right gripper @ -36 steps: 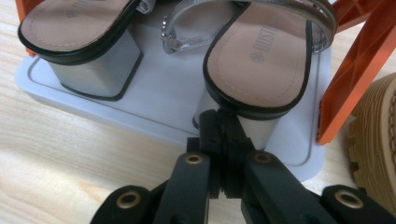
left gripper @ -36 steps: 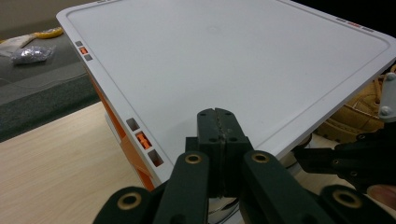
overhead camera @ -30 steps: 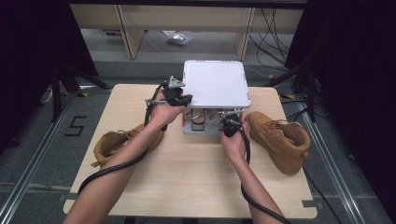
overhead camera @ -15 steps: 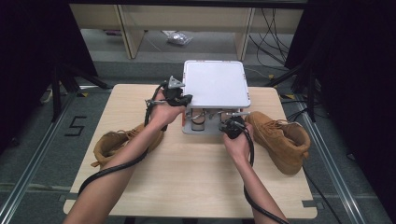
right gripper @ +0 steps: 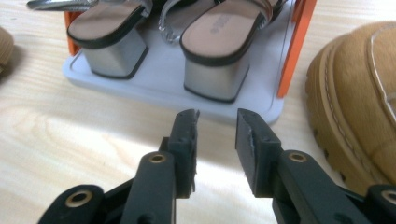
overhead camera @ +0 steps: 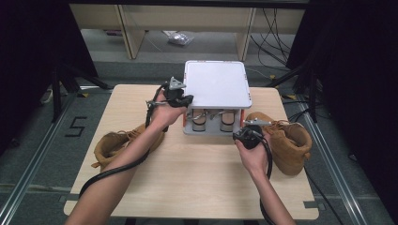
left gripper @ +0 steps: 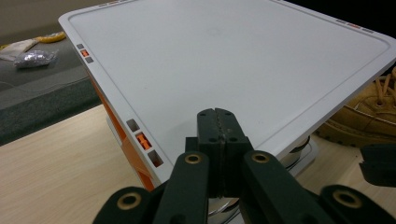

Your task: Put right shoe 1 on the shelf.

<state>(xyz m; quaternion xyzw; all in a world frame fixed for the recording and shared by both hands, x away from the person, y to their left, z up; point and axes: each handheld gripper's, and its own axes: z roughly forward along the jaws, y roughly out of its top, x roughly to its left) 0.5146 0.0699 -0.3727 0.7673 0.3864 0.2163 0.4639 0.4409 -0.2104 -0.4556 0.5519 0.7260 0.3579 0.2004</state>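
Observation:
A white two-tier shoe rack with orange posts stands at the table's far middle. A pair of silver block-heel sandals sits on its lower tray. My left gripper is shut with nothing between its jaws, and its tips lie over the left edge of the top shelf. My right gripper hovers just in front of the tray's right front corner. Its jaws have just been opening and hold nothing. One tan boot stands to its right.
A second tan boot lies on the table at the left, partly under my left forearm. Bare wood fills the near half of the table. Cables trail from both grippers along the arms. Beyond the table are shelving and a foil wrapper.
My right gripper has pulled back from the rack, toward the right and the near side, and its jaws have parted. The left gripper has stayed put.

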